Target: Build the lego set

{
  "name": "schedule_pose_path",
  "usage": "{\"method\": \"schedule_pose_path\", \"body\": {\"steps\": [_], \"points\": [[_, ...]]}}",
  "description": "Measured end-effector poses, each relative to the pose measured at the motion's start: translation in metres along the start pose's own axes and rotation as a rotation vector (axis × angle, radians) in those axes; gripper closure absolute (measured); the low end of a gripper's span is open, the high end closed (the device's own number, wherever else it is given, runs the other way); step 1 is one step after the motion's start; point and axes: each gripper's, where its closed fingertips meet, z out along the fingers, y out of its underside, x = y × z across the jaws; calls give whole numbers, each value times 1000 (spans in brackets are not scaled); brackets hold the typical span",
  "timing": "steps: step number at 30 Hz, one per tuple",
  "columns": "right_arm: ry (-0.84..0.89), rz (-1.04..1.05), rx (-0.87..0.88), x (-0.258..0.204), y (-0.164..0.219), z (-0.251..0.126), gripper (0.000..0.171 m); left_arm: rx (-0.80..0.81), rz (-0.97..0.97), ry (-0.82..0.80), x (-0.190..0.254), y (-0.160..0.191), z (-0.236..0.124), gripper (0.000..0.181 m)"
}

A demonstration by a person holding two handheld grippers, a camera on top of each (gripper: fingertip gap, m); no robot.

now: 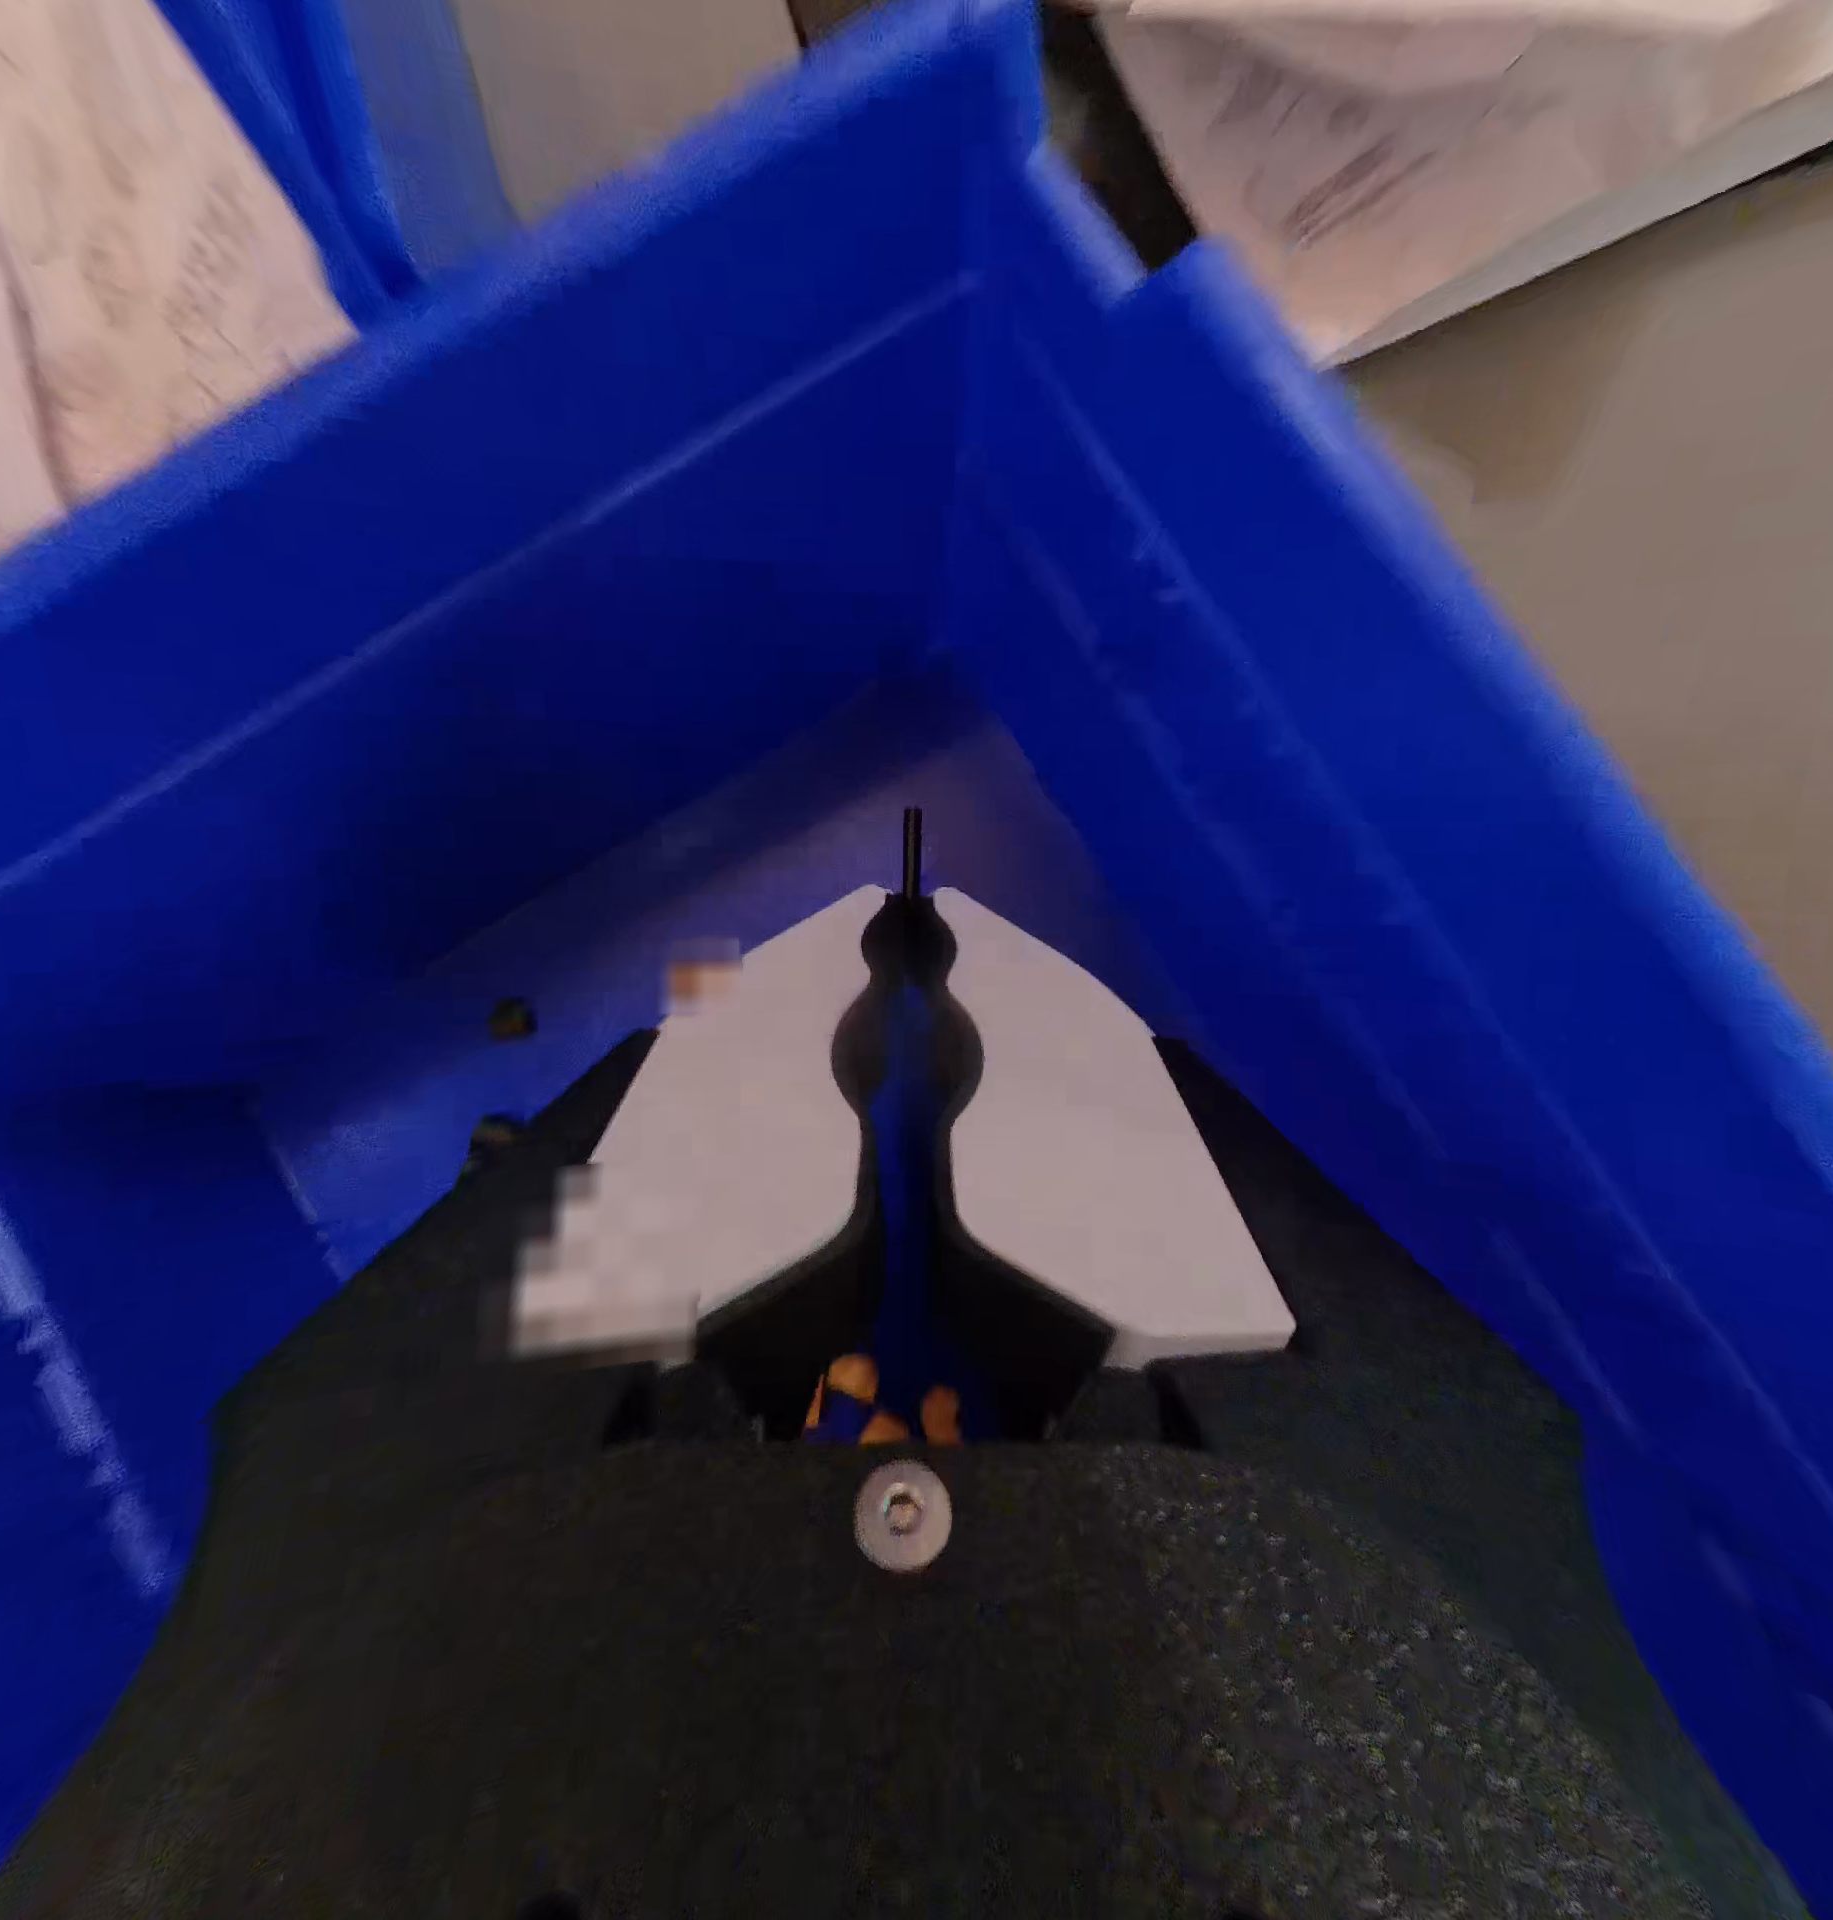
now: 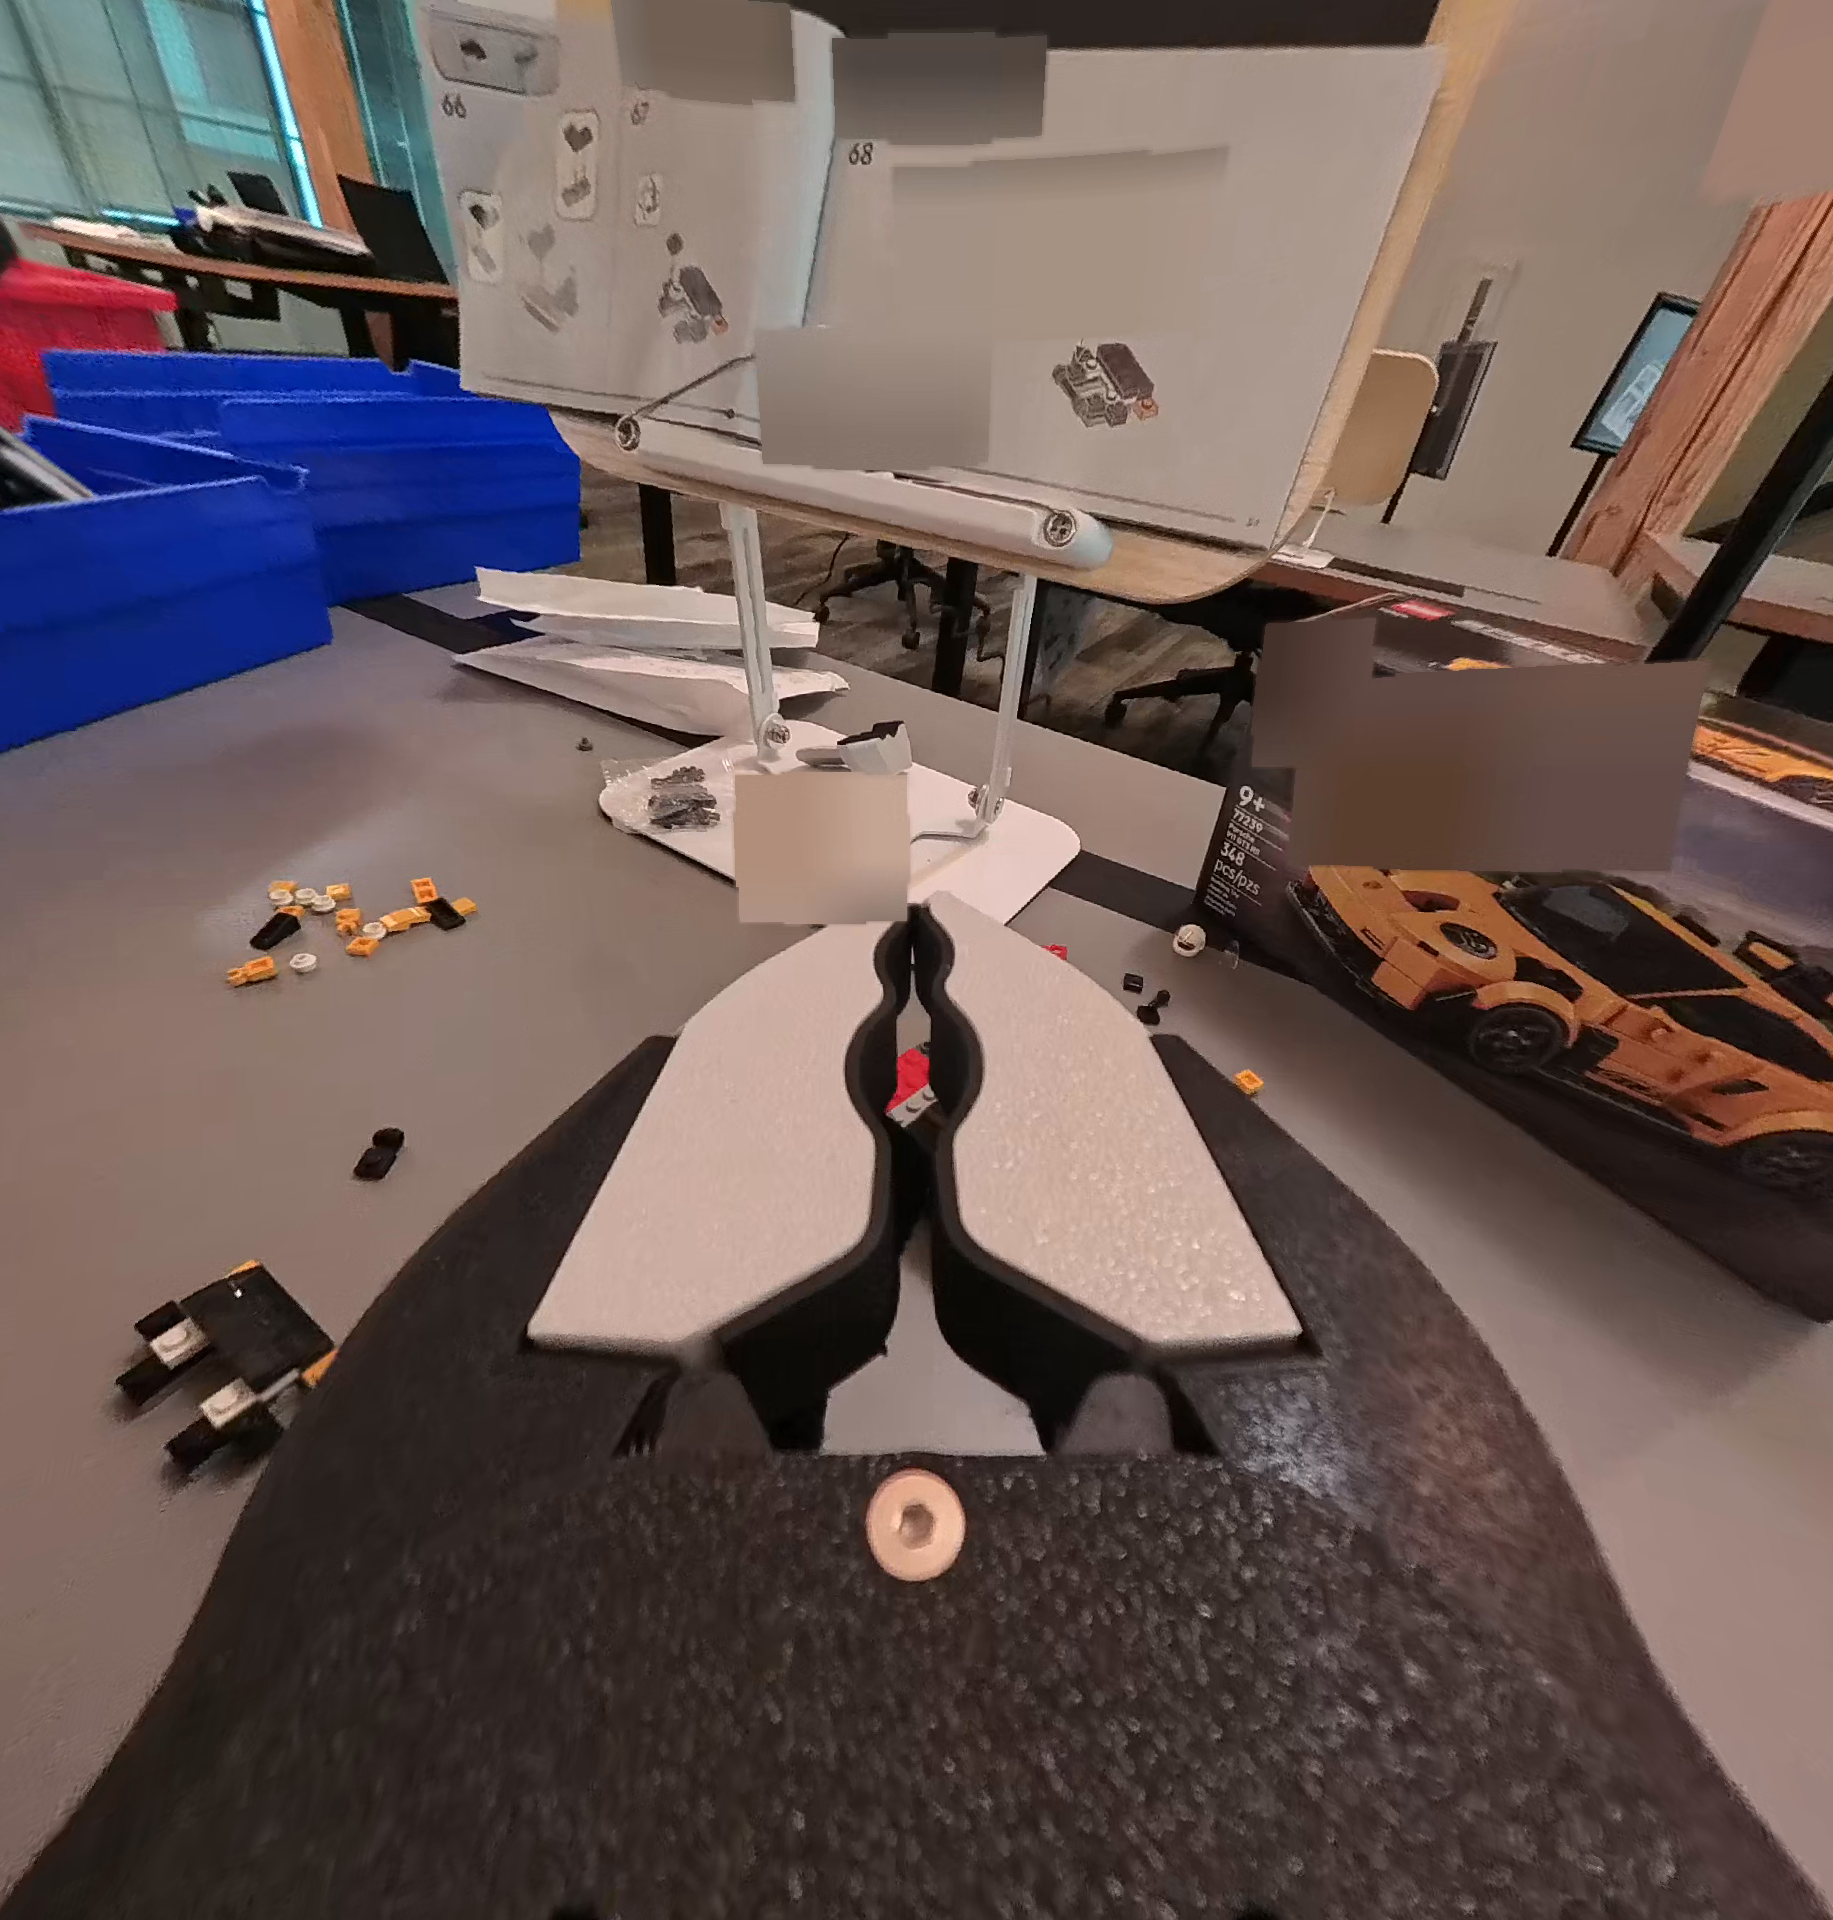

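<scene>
My left gripper (image 1: 912, 896) is inside a blue bin (image 1: 683, 520), near its far corner. It is shut on a thin black lego piece (image 1: 911, 847) that sticks out past the fingertips. Small dark pieces (image 1: 512, 1016) lie on the bin floor to the left, and orange pieces (image 1: 850, 1382) show below the fingers. My right gripper (image 2: 914, 916) is shut above the grey table (image 2: 579, 1039), its tips pressed together. A red piece (image 2: 910, 1070) lies on the table beneath its fingers. A black sub-assembly (image 2: 226, 1351) lies at the left front.
Loose orange, white and black pieces (image 2: 351, 920) lie at the left. An instruction booklet (image 2: 943, 260) sits on a white stand (image 2: 995, 842), with a bag of dark pieces (image 2: 678, 795). The set's box (image 2: 1566, 987) is at the right. Blue bins (image 2: 164, 540) and white paper bags (image 2: 642, 644) are beyond. The left gripper's tips are roughly 60 cm from the right gripper's. The right tips stand about 20 cm off the black sub-assembly (image 2: 226, 1351).
</scene>
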Motion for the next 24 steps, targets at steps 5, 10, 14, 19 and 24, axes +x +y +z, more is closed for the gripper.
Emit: {"method": "schedule_pose_path", "body": {"steps": [5,10,14,19,24], "points": [[-90,-24,5,-9,-11,4,171,230,117,27,45,-39,-78,178],[-271,-115,15,-47,-23,23,171,370,307,263,177,-75,-139,180],[-481,-155,14,-91,-24,26,170,370,532,462,302,-64,-142,180],[-728,-154,-27,-130,-4,10,167,360,659,696,431,-22,-124,180],[-901,-161,-89,-146,13,-10,161,411,634,810,490,0,-103,180]]}}
